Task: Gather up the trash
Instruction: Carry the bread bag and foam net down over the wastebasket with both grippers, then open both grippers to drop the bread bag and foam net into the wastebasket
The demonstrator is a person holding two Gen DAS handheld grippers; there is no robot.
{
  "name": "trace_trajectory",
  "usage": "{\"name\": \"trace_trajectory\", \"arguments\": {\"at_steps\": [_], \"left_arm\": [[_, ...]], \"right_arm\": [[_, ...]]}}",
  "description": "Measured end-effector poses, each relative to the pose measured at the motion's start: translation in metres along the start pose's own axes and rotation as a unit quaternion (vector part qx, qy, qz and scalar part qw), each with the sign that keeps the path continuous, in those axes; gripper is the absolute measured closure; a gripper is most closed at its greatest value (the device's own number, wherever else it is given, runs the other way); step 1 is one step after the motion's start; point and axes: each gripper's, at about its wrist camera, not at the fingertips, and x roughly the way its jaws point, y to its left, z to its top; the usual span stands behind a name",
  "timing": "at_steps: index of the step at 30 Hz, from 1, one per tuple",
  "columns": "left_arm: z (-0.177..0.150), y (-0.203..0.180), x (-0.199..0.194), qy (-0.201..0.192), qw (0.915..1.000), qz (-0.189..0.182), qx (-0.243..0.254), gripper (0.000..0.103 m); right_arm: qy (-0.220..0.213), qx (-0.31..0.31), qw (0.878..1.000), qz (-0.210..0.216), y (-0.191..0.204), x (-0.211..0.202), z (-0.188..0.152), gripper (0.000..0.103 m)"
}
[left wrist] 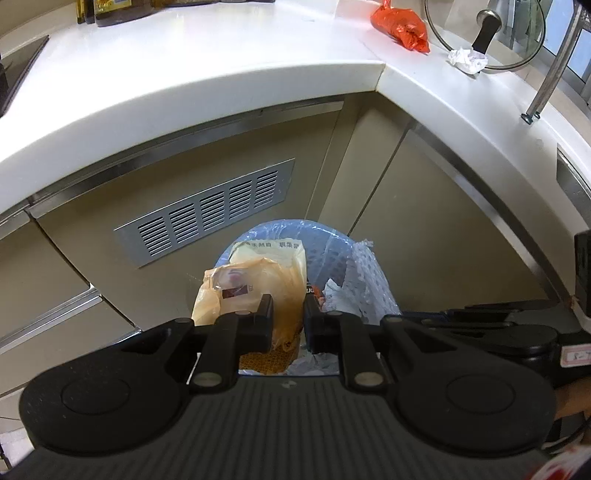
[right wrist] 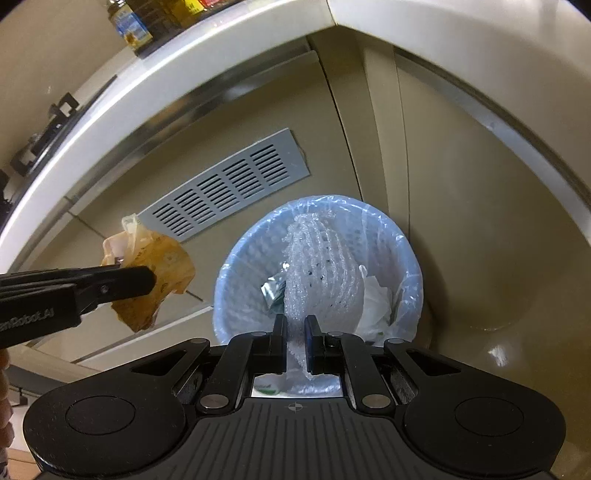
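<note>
Counting from my two wrist feeds, I see one blue-lined bin [right wrist: 258,258] below the counter corner, one yellow plastic bag [left wrist: 255,288] and one white foam net sleeve [right wrist: 321,266] as held trash, plus one red bag [left wrist: 400,26] and one crumpled tissue [left wrist: 467,59] on the counter at one o'clock. My left gripper [left wrist: 289,321] is narrowed on the wrinkled, translucent yellow bag beside the bin, while my right gripper [right wrist: 295,343], nearly closed, pinches the bumpy netted sleeve hanging over the bin's mouth
</note>
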Motion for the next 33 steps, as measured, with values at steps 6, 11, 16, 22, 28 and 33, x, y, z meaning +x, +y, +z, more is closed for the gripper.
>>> {"name": "trace_trajectory", "arguments": {"at_steps": [6, 11, 16, 22, 28, 33], "left_arm": [[0.001, 0.008, 0.013, 0.007, 1.0, -0.001, -0.002, 0.087], [0.002, 0.013, 0.021, 0.011, 0.9999, -0.002, -0.005, 0.087], [0.002, 0.02, 0.027, 0.018, 0.9998, -0.002, -0.007, 0.087], [0.004, 0.022, 0.033, 0.025, 0.9996, -0.011, -0.005, 0.087], [0.005, 0.022, 0.041, 0.031, 0.9992, -0.023, 0.002, 0.087], [0.008, 0.017, 0.052, 0.038, 0.9988, -0.028, 0.011, 0.087]], "right_arm": [[0.001, 0.005, 1.0, -0.011, -0.008, 0.021, 0.007, 0.093], [-0.013, 0.007, 0.999, -0.034, -0.015, 0.036, 0.013, 0.093], [-0.001, 0.005, 0.999, -0.045, -0.021, 0.055, 0.018, 0.071], [0.004, 0.02, 0.999, -0.047, -0.027, 0.057, 0.014, 0.058], [0.012, 0.037, 0.998, -0.057, -0.035, 0.053, 0.007, 0.058], [0.012, 0.048, 0.997, -0.064, -0.037, 0.051, 0.006, 0.058]]}}
